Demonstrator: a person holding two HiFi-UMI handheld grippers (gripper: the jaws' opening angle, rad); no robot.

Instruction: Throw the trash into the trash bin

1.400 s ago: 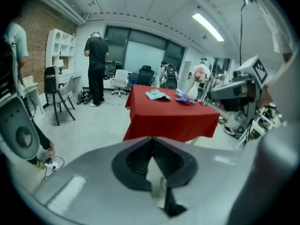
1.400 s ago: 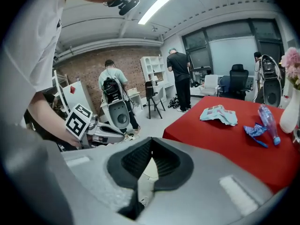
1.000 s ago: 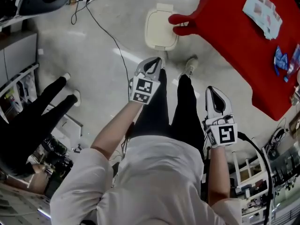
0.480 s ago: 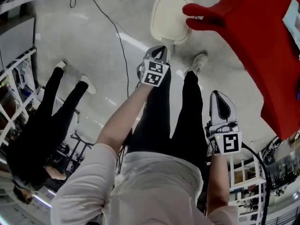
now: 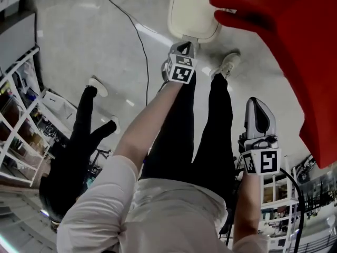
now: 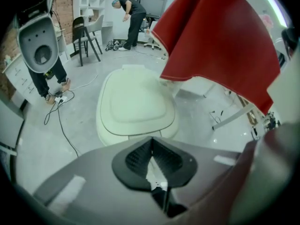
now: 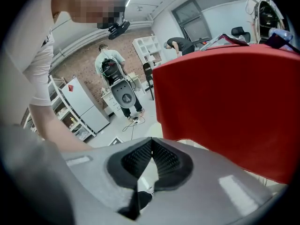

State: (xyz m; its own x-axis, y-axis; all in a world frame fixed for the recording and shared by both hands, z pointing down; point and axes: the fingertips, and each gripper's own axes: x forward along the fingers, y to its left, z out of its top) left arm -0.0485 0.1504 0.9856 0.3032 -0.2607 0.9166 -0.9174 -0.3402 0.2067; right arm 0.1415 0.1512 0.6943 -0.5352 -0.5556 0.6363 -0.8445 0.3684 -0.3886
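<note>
Pinches a thin white scrap (image 6: 153, 176), seemingly trash, in left claw (image 5: 184, 46), tips pressed together. Points steeply down toward bin (image 5: 192, 12), dead ahead at 12 o'clock, near but not touching, lid down. Holds right claw (image 5: 259, 102) shut and empty, low at 5 o'clock, well apart from bin, below red bench (image 5: 295, 46). Favours left side as nearer. Likely needs lid raised before any drop. Runs lid's long axis 12-to-6 from left claw.

Cream rounded trash bin (image 5: 192, 15), lid closed, upright on floor (image 5: 100, 41)
</note>
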